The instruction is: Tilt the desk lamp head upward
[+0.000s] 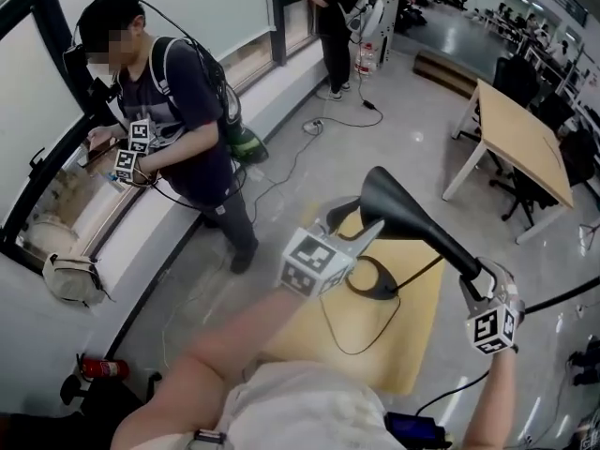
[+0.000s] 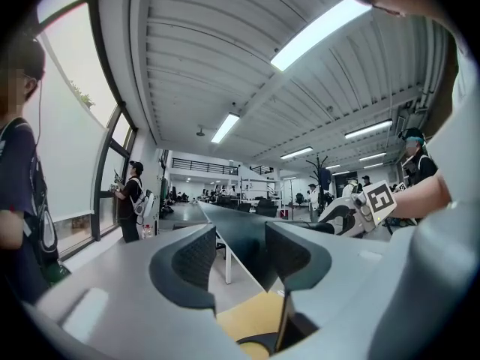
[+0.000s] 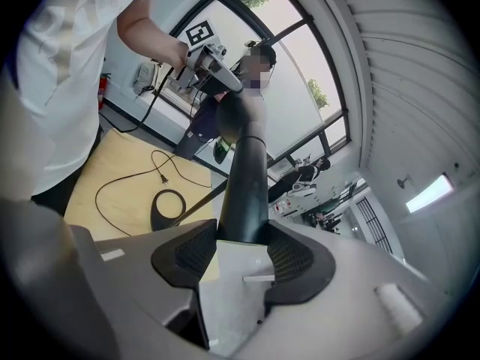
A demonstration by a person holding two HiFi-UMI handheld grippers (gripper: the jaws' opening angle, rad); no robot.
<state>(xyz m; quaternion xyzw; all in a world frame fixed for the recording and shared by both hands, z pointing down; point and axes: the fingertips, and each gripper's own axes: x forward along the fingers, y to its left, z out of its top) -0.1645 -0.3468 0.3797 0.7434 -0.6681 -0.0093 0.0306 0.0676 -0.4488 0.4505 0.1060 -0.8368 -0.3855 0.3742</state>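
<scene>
A black desk lamp stands on a small yellow table; its ring base is flat and its cone head is raised. My left gripper is at the head's rim. In the left gripper view the dark lamp head lies between the jaws of that gripper; it is against the right pad, and a gap shows at the left pad. My right gripper is shut on the lamp's arm, which both pads touch in the right gripper view.
The lamp's black cord loops over the table. A person with grippers stands by the window at the left, another person farther back. A wooden desk with office chairs stands at the right. A fire extinguisher lies at the lower left.
</scene>
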